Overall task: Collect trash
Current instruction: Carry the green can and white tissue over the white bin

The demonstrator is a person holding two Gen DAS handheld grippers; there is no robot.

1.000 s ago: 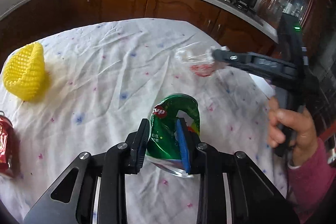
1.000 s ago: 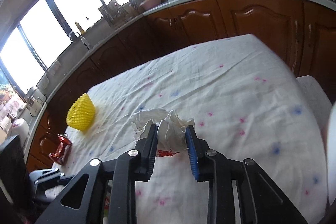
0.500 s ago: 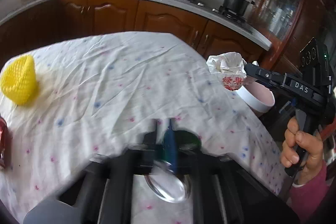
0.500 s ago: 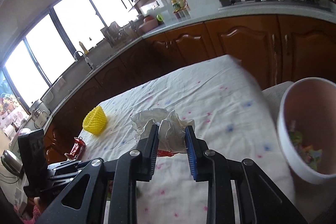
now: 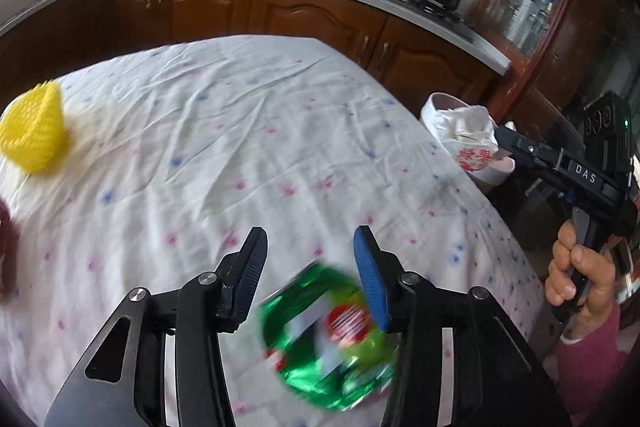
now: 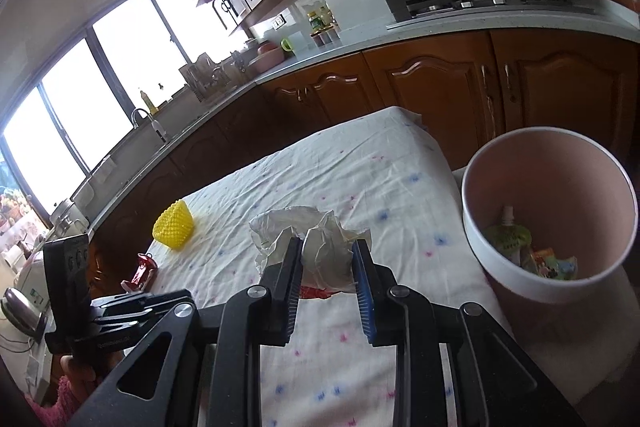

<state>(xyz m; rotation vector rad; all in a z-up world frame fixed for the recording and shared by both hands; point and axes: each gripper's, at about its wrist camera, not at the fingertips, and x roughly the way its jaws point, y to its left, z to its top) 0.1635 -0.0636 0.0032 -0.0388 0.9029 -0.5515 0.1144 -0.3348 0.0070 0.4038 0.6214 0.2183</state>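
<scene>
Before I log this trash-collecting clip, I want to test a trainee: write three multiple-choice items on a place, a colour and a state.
1. Where is the round pink-lined bin?
A. past the table's edge
B. on the cloth's middle
C. on the counter

2. What colour is the foam mesh sleeve on the white dotted tablecloth?
A. blue
B. yellow
C. black

3. What is the right gripper doing?
A. standing open and bare
B. clamping a crumpled white plastic bag
C. clamping a pot

Answers: 1 A, the bin stands beside the table, lower than its top. 2 B, it is bright yellow. 3 B, both pads press the bag.
</scene>
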